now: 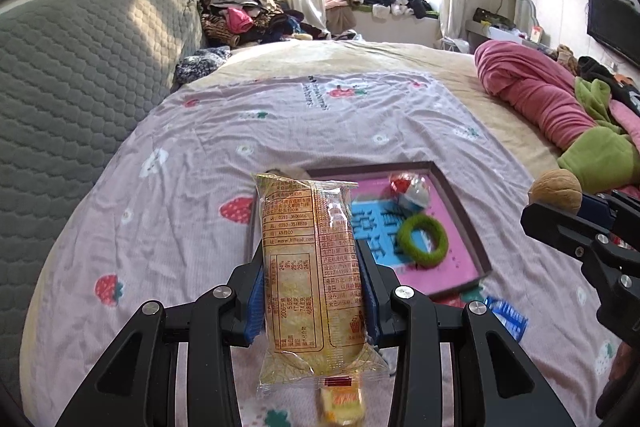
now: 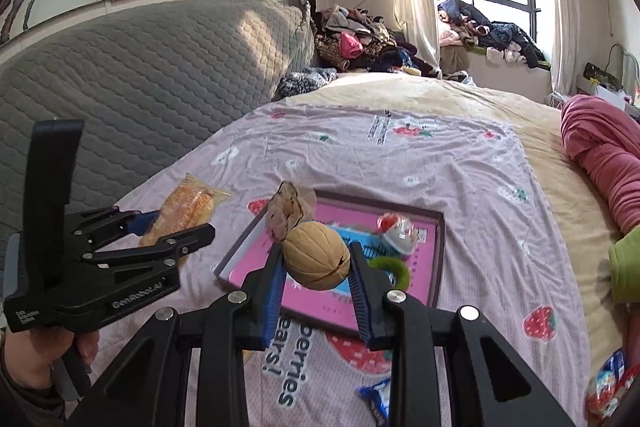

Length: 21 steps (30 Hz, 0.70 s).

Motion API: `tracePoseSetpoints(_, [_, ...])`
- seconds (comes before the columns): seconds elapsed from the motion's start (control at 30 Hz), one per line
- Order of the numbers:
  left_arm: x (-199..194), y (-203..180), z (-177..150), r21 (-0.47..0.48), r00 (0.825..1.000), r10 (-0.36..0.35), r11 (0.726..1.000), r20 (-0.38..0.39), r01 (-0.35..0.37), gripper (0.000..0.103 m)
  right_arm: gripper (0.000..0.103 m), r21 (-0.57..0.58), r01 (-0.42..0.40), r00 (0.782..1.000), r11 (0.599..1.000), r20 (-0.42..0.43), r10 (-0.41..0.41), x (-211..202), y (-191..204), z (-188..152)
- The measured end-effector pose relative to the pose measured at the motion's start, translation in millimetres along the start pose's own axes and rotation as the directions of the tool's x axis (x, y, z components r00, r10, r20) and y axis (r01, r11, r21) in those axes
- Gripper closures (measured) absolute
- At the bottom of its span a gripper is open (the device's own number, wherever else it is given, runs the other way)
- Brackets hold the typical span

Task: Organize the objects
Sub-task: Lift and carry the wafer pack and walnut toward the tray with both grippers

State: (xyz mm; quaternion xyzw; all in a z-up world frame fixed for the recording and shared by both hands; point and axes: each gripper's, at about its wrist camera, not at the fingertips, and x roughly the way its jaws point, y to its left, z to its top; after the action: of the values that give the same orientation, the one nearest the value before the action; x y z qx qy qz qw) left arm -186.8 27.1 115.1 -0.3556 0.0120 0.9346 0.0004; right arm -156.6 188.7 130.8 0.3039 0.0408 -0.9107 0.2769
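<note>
My left gripper (image 1: 314, 287) is shut on a long yellow snack packet (image 1: 312, 267) and holds it above the bed, left of a dark-rimmed pink tray (image 1: 460, 211). The tray holds a green ring (image 1: 424, 239) and a red-and-white wrapped sweet (image 1: 410, 189). My right gripper (image 2: 318, 269) is shut on a walnut (image 2: 317, 255) above the tray (image 2: 438, 251). A frilly beige hair tie (image 2: 290, 209) lies at the tray's far left corner. The right gripper also shows in the left wrist view (image 1: 560, 211), and the left gripper in the right wrist view (image 2: 172, 231).
The pink strawberry-print sheet (image 1: 224, 163) covers the bed. A grey quilted headboard (image 1: 72, 75) rises on the left. A pink blanket (image 1: 536, 95) and green cloth (image 1: 596, 155) lie at right. Blue-white wrappers (image 2: 378, 397) lie near the front. Clothes piles (image 1: 248, 15) are at the back.
</note>
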Motion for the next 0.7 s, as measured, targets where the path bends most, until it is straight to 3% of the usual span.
tracePoseSetpoints(0.33, [33, -14, 30, 0.005, 0.999, -0.025, 1.0, 0.039, 0.025, 0.063, 0.072, 0.024, 0.009, 0.999, 1.0, 0.03, -0.01, 26, -18, 19])
tracePoseSetpoints(0.7, [80, -15, 25, 0.013, 0.999, -0.012, 1.0, 0.037, 0.012, 0.063, 0.072, 0.081, 0.035, 0.997, 0.996, 0.061, -0.04, 57, -45, 10])
